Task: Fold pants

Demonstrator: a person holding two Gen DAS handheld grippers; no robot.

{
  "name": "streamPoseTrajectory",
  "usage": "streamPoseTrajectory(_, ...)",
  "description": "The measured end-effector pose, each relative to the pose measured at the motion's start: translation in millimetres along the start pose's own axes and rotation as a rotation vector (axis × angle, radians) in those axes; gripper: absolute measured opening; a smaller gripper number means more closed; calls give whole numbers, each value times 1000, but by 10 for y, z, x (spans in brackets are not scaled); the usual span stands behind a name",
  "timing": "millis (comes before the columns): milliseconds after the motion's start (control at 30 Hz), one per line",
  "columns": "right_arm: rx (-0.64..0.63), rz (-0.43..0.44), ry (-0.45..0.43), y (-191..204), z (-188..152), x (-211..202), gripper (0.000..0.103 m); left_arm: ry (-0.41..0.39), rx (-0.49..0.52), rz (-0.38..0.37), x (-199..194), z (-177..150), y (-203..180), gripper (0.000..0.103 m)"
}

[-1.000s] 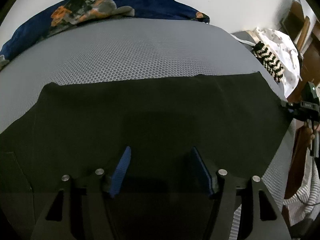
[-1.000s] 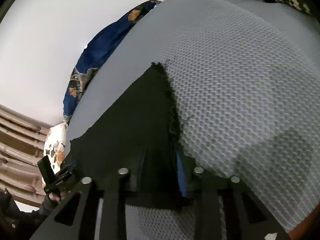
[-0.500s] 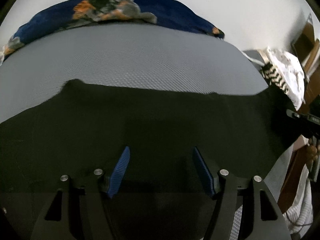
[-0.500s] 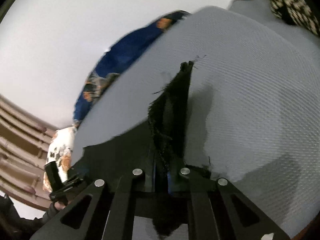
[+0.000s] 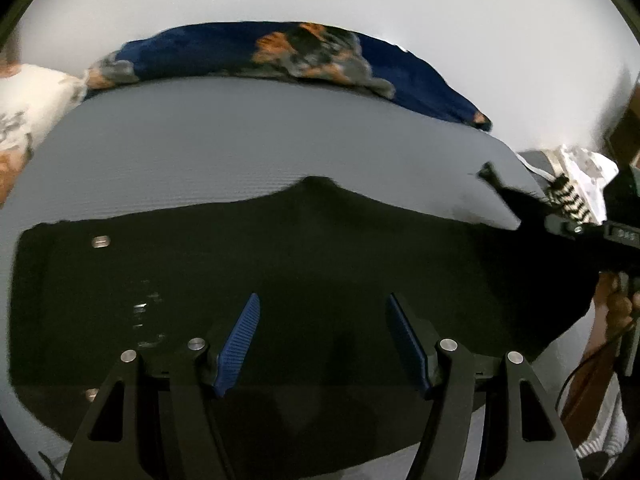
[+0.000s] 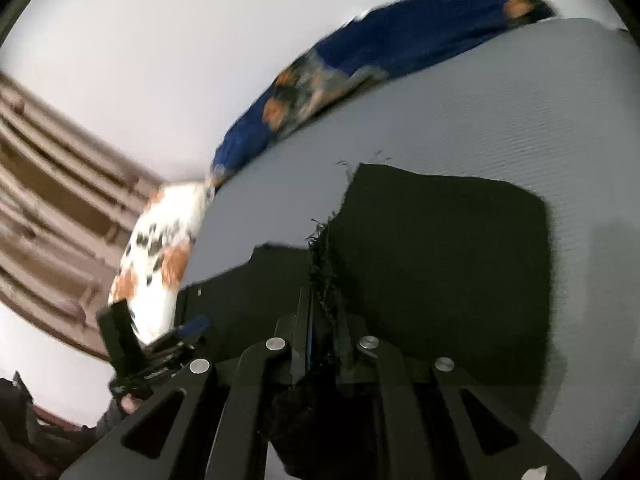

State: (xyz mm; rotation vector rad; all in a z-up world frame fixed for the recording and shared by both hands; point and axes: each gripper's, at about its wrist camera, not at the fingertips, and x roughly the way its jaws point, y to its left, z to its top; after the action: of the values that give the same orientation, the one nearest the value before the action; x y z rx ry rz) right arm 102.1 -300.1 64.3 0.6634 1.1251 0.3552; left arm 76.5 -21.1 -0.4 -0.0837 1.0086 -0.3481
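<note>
Black pants [image 5: 280,272] lie spread on a grey mesh mattress [image 5: 240,140]. My left gripper [image 5: 322,340] is open above the pants, its blue pads [image 5: 240,340] apart and empty. My right gripper [image 6: 320,320] is shut on the frayed hem of the pants [image 6: 440,264] and holds that end lifted off the mattress [image 6: 480,112], with cloth hanging below the jaws. The right gripper also shows at the right edge of the left wrist view [image 5: 576,228], with the raised cloth stretched toward it.
A dark blue patterned blanket [image 5: 280,52] lies along the far edge of the mattress by the white wall. A white patterned pillow [image 6: 160,240] and wooden slats [image 6: 48,200] are on the left. A striped cloth [image 5: 568,200] lies at the right.
My right gripper closed on the pants hem and lifted it, pulling the leg end up and over toward the left. My left gripper stayed open and rose back a little.
</note>
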Motion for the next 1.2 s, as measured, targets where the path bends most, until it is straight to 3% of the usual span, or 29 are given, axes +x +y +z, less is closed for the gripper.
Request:
streamPoseTrajectory(200,-45,31,139,340,-189,803,8,-21,-50,-17,-173,-89,259,66)
streamPoseTrajectory(367,-123,-11,247,569,-459,1232,8,-24,-77,-62,-249,-142,338,66)
streamPoseTrajectory(433,-151,-61,269,622,-537,1350,12,-19,-88,-78,-266,-154,351,66)
streamPoseTrajectory(533,-136,-43,268,655,-545,1317,24,-2,-99,-111,-263,-151,355,66)
streamPoseTrajectory(767,-74,-62,103,587,-445,659,44,95,-201,-265,-169,-174,333,66)
streamPoseTrajectory(1033,56,-122,-46,251,-628,51,48,271,-246,-398,167,-168,144,65)
streamPoseTrajectory(1200,96,-110,-80,160,-621,-20,48,362,-308,-390,422,-199,138,64)
